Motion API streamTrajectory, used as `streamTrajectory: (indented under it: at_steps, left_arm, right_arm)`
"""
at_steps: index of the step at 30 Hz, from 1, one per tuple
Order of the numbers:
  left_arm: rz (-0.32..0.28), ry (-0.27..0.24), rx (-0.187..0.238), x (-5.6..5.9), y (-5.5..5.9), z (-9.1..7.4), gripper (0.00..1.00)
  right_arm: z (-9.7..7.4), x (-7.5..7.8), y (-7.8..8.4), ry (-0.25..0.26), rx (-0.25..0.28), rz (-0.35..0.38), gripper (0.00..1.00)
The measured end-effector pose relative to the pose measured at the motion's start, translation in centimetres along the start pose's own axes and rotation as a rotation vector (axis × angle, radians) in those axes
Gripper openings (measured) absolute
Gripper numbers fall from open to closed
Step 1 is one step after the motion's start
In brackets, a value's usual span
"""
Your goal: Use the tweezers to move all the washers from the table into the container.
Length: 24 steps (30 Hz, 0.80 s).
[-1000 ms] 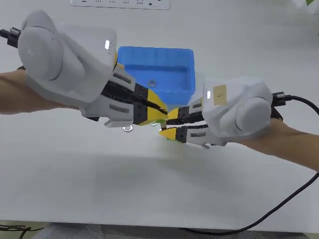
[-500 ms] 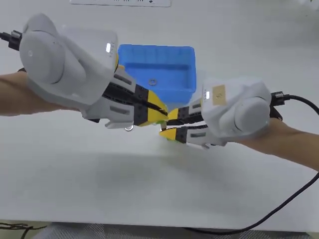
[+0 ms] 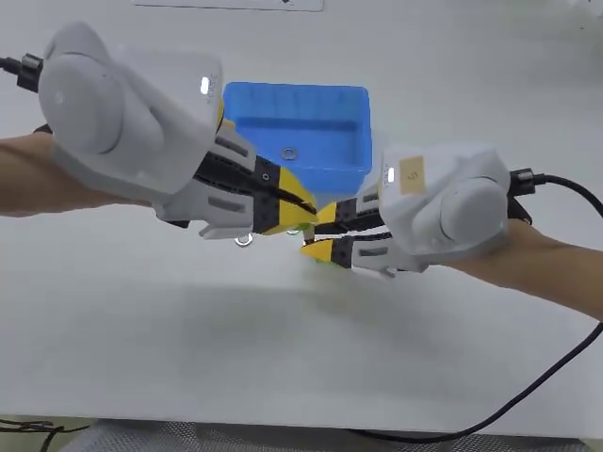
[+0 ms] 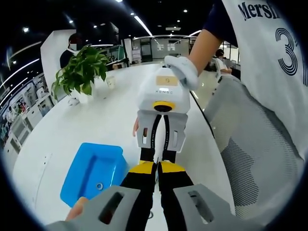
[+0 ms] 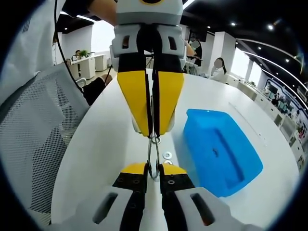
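Note:
My left gripper [image 3: 303, 215] and right gripper [image 3: 311, 239] meet tip to tip in front of the blue container [image 3: 325, 108]. Thin metal tweezers [image 5: 153, 153] run between them. My right gripper [image 5: 153, 169] is shut on one end, and the left gripper's yellow jaws [image 5: 152, 131] are shut on the other. One washer [image 3: 287, 153] lies inside the container. Another washer [image 3: 243, 242] lies on the white table just below the left gripper. A washer [image 5: 167, 155] sits on the table beside the tweezers. In the left gripper view my left gripper [image 4: 157, 168] faces the right one.
A white power strip [image 3: 226, 3] lies at the table's far edge. The right gripper's black cable [image 3: 556, 363] trails off to the right and over the front edge. The near half of the table [image 3: 236, 348] is bare white surface.

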<state>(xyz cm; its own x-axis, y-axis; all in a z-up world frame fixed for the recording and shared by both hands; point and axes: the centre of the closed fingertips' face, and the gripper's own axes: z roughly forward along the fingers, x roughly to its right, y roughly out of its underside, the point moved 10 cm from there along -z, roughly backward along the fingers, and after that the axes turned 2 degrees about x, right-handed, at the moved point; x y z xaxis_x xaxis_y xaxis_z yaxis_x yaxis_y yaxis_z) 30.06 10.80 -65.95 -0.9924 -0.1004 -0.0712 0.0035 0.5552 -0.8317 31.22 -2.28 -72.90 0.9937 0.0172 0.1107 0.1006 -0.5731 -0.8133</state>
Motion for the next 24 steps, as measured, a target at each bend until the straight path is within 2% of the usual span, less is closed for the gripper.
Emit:
streamTrajectory:
  at_steps: [5, 17, 21, 24]
  left_arm:
    - [-0.005, 0.007, 0.006, 0.1, -0.1, 0.3, 0.06]
    - [-0.025, 0.012, -0.004, -0.1, -0.1, 0.0, 0.06]
    - [0.001, 0.037, -0.025, -0.1, -0.2, -0.2, 0.06]
    - [-0.005, 0.049, -0.023, -0.2, -0.6, -0.8, 0.06]
  right_arm:
    - [0.0, 0.1, 0.3, -0.011, -0.012, 0.008, 0.11]
    - [0.1, 0.2, 0.3, -0.016, 0.002, 0.005, 0.09]
    - [0.1, 0.1, 0.2, -0.013, -0.006, -0.001, 0.09]
    - [-0.2, 0.0, -0.3, -0.013, 0.007, 0.007, 0.09]
